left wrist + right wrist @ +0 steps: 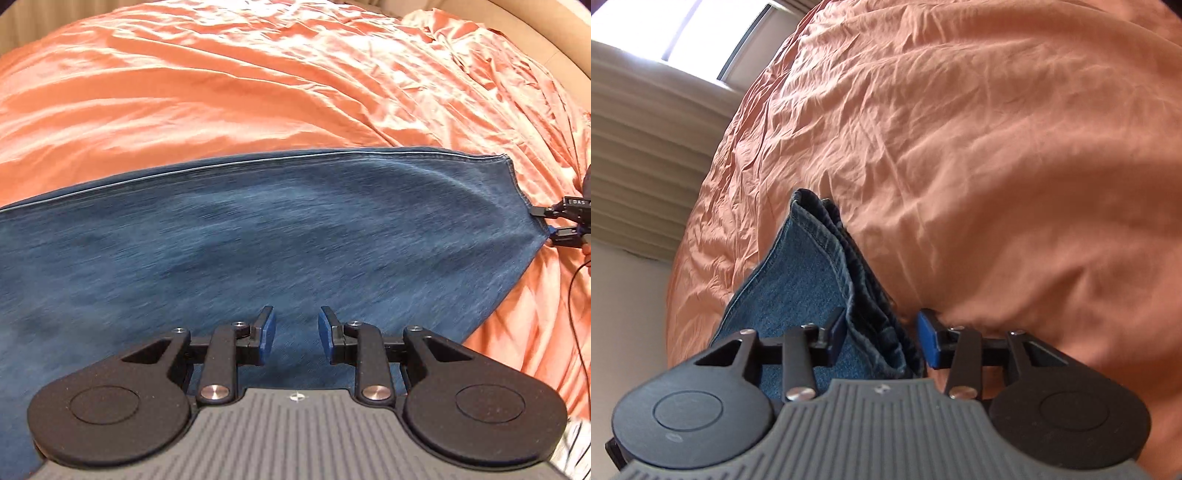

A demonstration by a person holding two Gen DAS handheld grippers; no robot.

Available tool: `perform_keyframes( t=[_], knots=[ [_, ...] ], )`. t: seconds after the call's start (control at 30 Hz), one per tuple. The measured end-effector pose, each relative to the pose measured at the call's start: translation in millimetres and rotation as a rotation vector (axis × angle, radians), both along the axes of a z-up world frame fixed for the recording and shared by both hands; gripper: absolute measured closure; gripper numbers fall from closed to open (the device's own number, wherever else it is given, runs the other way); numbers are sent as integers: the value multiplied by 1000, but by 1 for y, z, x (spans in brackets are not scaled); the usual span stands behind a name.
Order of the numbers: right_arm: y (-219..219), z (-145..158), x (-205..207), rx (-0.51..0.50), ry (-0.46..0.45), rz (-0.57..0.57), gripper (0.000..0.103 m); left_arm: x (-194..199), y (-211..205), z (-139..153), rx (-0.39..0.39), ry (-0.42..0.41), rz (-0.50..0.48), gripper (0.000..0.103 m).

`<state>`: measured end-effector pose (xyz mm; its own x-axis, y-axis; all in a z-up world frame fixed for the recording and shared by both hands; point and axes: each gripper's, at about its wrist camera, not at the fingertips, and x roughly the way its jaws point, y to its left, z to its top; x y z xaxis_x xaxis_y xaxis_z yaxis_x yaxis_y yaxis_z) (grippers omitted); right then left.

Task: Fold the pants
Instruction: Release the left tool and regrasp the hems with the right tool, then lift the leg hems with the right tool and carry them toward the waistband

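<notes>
Blue jeans (pixel 258 240) lie flat across the bed, and one leg ends in a hem at the right. My left gripper (pixel 297 317) hovers over the middle of the denim, open, with nothing between its blue pads. At the far right my right gripper (pixel 545 221) sits at the hem's corner. In the right wrist view the stacked hems of the jeans (pixel 812 280) run up between the fingers of the right gripper (pixel 882 325). Its jaws stand apart. The denim rests against the left pad, and the right pad (pixel 929 343) is clear of it.
A wrinkled orange sheet (pixel 221 92) covers the bed all around the jeans and bunches up at the back right. Beige curtains (pixel 646 184) and a bright window (pixel 713 33) stand beyond the bed's left edge. A thin black cable (pixel 576 295) hangs by the right gripper.
</notes>
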<state>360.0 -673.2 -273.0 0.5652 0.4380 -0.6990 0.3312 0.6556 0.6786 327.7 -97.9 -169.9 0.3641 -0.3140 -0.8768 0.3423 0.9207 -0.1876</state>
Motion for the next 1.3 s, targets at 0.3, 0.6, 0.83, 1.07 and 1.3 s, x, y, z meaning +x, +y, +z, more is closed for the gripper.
perform_keyframes(
  t=[0.3,0.6,0.83,1.07,1.3],
  knots=[
    [2,-16,36,53,-81,142,77,64,-54,-29,0,-39,9,74],
    [11,-4,31,-7,-179,170,96,113,-73,-45,37,-83,30,84],
    [29,54,28,-35,-238,173,100,108,-91,-45,139,-144,-23,84],
    [65,133,24,-78,-263,173,101,62,-104,-27,123,-200,-129,85],
    [124,208,20,-129,-312,203,100,-20,-99,-30,42,-174,-222,85]
  ],
)
